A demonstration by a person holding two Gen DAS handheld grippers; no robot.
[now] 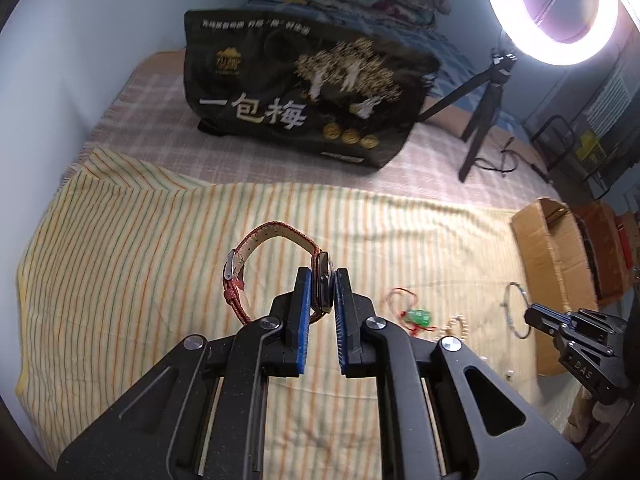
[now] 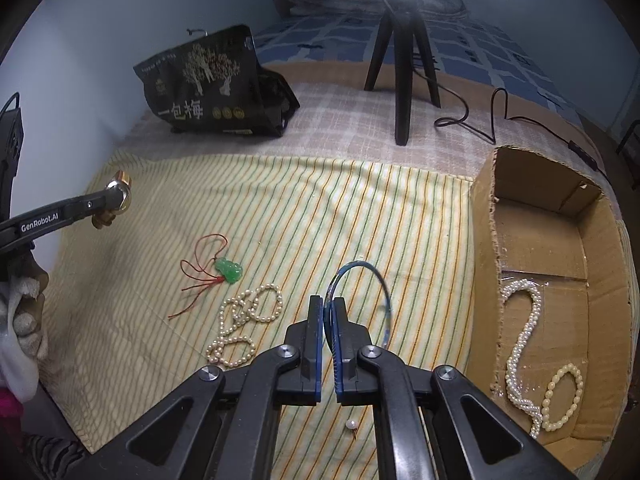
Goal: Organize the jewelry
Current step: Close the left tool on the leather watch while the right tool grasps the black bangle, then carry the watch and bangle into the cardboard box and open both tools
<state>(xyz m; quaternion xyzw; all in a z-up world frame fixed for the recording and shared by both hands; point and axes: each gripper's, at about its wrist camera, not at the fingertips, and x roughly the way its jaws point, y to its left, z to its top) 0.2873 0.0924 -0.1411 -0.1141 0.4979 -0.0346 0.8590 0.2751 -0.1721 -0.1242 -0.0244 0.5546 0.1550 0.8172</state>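
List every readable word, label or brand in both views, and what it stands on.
"一包梅": black bag, large white characters.
"GenRobot.AI": left gripper, on its arm, right wrist view.
"DAS": right gripper, on its body, left wrist view.
Bag's small top line and gold logo: too blurred to read.

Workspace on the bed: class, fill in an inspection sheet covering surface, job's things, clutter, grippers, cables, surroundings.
Surface: striped cloth spread over a checked bedcover.
Job's things: green pendant and pearl strands on the cloth; more pearls in the cardboard box.
Clutter: black snack bag; loose bead.
Grippers: left gripper shut on a red-strapped watch; right gripper shut on a thin blue bangle.
Cables: black cable beside the tripod.
Surroundings: pale wall, folded bedding, ring light.
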